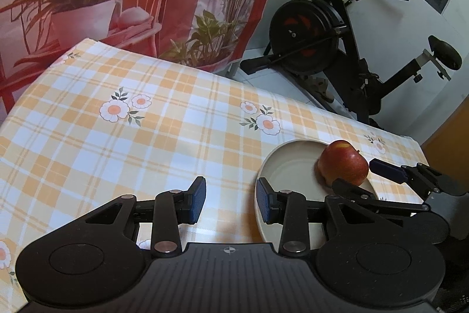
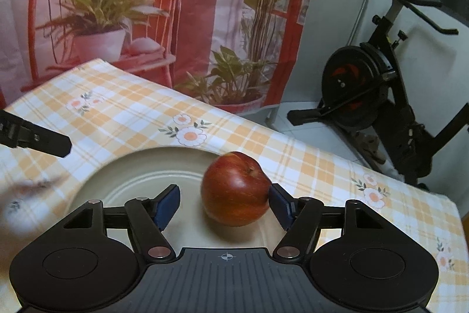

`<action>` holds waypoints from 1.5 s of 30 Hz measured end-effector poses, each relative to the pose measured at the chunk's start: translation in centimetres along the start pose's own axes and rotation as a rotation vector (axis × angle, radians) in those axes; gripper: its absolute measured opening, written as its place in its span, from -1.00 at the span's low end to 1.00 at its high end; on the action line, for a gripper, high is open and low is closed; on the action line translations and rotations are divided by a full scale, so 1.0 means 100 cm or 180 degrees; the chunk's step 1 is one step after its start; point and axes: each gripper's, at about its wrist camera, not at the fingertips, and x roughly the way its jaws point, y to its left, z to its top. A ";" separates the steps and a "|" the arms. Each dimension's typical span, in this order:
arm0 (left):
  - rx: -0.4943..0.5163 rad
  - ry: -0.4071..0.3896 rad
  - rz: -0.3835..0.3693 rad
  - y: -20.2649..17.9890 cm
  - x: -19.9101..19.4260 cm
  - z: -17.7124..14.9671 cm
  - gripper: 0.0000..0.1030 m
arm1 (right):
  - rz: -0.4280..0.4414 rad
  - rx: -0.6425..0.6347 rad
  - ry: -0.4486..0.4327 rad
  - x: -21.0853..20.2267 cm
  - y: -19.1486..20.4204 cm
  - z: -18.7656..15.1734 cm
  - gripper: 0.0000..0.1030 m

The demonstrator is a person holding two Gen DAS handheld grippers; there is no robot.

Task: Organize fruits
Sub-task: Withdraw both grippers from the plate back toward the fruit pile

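A red apple (image 2: pixel 236 188) rests on a cream plate (image 2: pixel 132 181) on the checked tablecloth. My right gripper (image 2: pixel 224 206) stands open around it: the right pad (image 2: pixel 280 204) is against the apple's side, while a clear gap separates the left pad from the fruit. In the left wrist view the apple (image 1: pixel 343 163) sits at the plate's (image 1: pixel 281 163) far right, with the right gripper (image 1: pixel 366 178) straddling it. My left gripper (image 1: pixel 230 203) hovers over the plate's left rim, its jaws apart and nothing between them. One of its fingers (image 2: pixel 35 138) shows at the left edge of the right wrist view.
The table (image 1: pixel 132 137) carries a yellow and white plaid cloth with daisies. Behind it hangs a curtain (image 2: pixel 146 19) printed with a red chair and plants. An exercise bike (image 1: pixel 337 43) stands on the floor beyond the table's far right edge.
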 end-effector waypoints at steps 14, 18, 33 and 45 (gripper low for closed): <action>0.0257 -0.0088 0.0119 -0.019 -0.043 -0.018 -0.22 | 0.0309 0.0490 -0.0245 -0.069 -0.025 -0.019 0.23; 0.0319 -0.0113 0.0132 -0.025 -0.059 -0.027 -0.22 | 0.0349 0.0601 -0.0327 -0.092 -0.031 -0.032 0.23; 0.0470 -0.0153 0.0089 -0.048 -0.103 -0.074 -0.22 | 0.0417 0.0880 -0.0433 -0.154 -0.027 -0.090 0.23; 0.0547 -0.0077 0.0017 -0.063 -0.108 -0.106 -0.21 | 0.0422 0.0917 -0.0327 -0.167 -0.023 -0.119 0.23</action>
